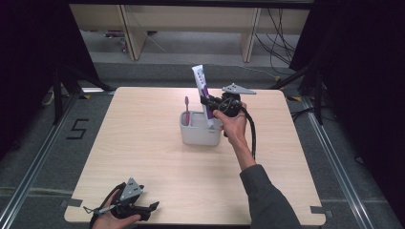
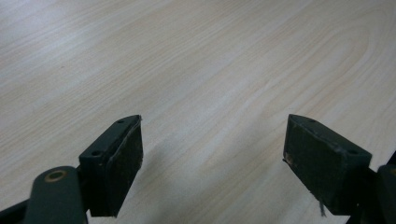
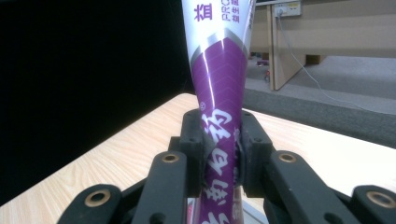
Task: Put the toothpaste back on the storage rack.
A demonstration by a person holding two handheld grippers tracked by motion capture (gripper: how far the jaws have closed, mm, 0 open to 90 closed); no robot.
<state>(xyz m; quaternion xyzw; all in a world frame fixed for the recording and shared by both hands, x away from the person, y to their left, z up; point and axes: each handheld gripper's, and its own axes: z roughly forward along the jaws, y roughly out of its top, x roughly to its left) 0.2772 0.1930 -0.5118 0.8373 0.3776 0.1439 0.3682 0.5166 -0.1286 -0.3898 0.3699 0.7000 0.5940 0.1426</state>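
Note:
A white and purple toothpaste tube (image 1: 202, 90) stands upright, its lower end inside the white holder cup (image 1: 200, 134) at the table's middle. My right gripper (image 1: 209, 102) is shut on the tube just above the cup's right side; in the right gripper view both pads squeeze the purple tube (image 3: 219, 93) at my right gripper (image 3: 220, 156). A pink toothbrush (image 1: 187, 109) stands in the cup's left side. My left gripper (image 1: 148, 210) rests at the near left table edge, open, and in its own view my left gripper (image 2: 212, 154) has only bare wood between the pads.
The light wooden table (image 1: 143, 143) has free surface all round the cup. The person's right forearm (image 1: 248, 162) reaches in diagonally from the bottom. Beyond the far edge lie grey floor, cables and wooden furniture legs (image 1: 136, 33).

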